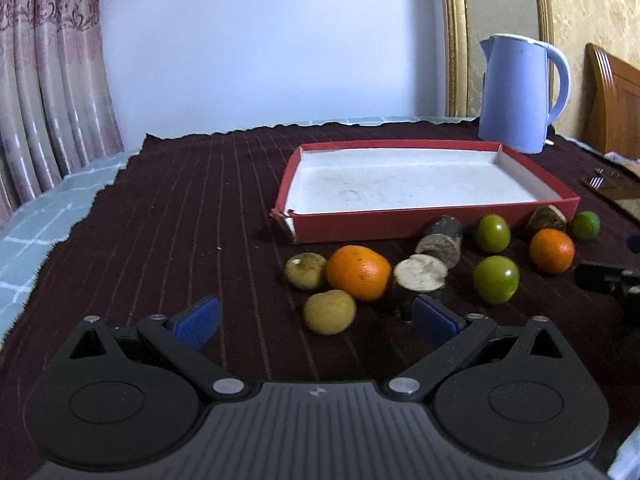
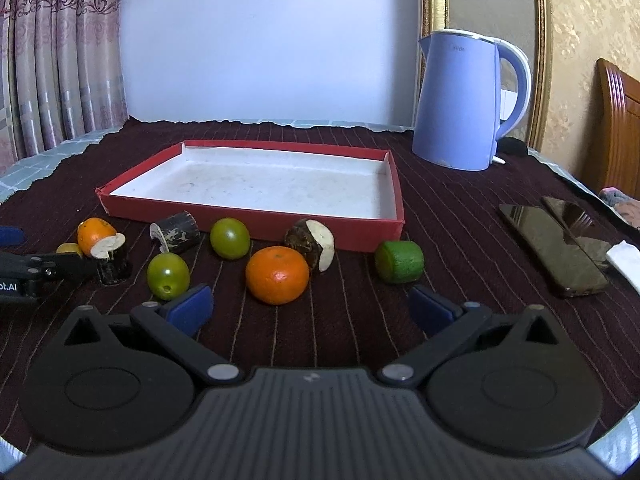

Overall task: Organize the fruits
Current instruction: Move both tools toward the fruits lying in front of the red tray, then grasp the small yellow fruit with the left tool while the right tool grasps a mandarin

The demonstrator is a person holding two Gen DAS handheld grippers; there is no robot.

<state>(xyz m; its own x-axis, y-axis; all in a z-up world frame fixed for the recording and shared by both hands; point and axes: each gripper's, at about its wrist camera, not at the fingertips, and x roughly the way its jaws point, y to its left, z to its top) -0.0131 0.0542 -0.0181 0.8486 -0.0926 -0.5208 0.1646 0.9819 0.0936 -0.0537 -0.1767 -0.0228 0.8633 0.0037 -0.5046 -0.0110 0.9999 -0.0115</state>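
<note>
A red tray with a white inside [image 1: 400, 226] [image 2: 256, 222] lies empty on the dark cloth. Fruits lie loose in front of it. In the left wrist view, my left gripper [image 1: 316, 320] is open, low over a yellow-brown fruit [image 1: 329, 312], with a second one [image 1: 306, 270], an orange [image 1: 358, 273] and a cut dark piece [image 1: 420, 274] just beyond. In the right wrist view, my right gripper [image 2: 310, 310] is open and empty just before an orange [image 2: 277, 274]. Green fruits [image 2: 168, 275] [image 2: 230, 238], a cut green piece [image 2: 399, 261] and dark cut pieces [image 2: 310, 243] [image 2: 176, 232] lie around.
A blue kettle [image 2: 460, 104] [image 1: 516, 96] stands behind the tray at the right. Two dark phones [image 2: 554, 248] lie on the cloth at the right, with a white item [image 2: 624, 260] beside them. Curtains hang at the left; a wooden chair [image 2: 616, 128] stands far right.
</note>
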